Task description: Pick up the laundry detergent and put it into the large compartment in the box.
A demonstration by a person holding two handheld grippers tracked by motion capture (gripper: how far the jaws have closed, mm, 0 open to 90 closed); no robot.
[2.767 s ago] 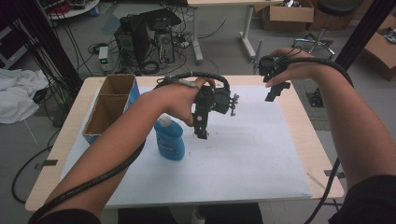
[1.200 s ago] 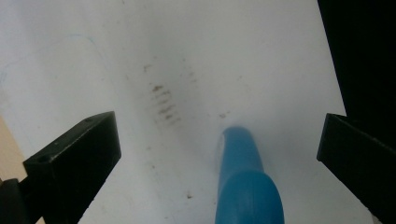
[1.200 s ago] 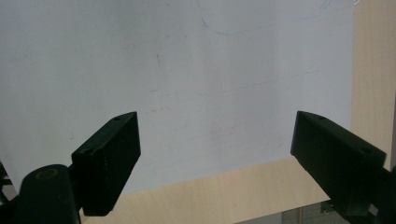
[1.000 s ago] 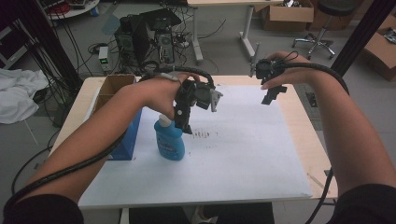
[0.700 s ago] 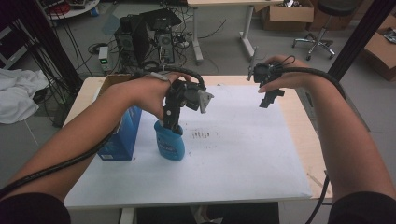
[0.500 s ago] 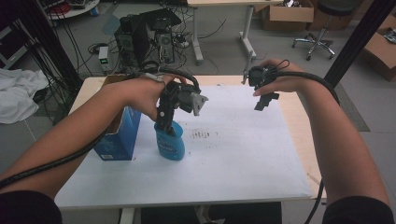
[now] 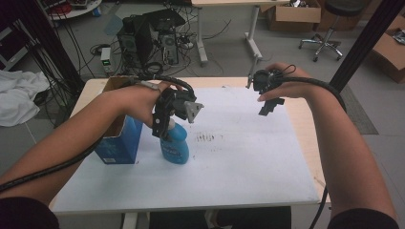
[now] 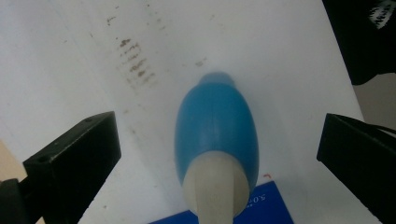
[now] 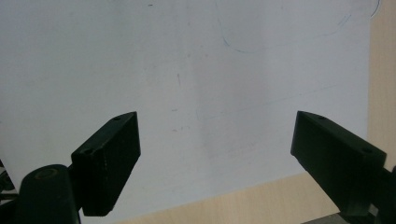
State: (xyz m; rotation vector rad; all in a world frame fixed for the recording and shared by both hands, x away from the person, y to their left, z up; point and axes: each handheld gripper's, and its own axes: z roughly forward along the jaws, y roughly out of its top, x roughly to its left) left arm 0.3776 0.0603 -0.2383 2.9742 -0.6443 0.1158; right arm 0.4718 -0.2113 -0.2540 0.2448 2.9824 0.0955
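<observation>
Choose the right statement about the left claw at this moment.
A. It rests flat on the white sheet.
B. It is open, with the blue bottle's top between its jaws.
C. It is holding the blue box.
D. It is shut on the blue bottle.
B. In the left gripper view, the left claw has its jaws wide apart on either side of the blue bottle, and neither jaw touches it.

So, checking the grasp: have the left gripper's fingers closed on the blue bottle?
No, the left gripper is open, its fingers wide apart on either side of the blue bottle.
</observation>
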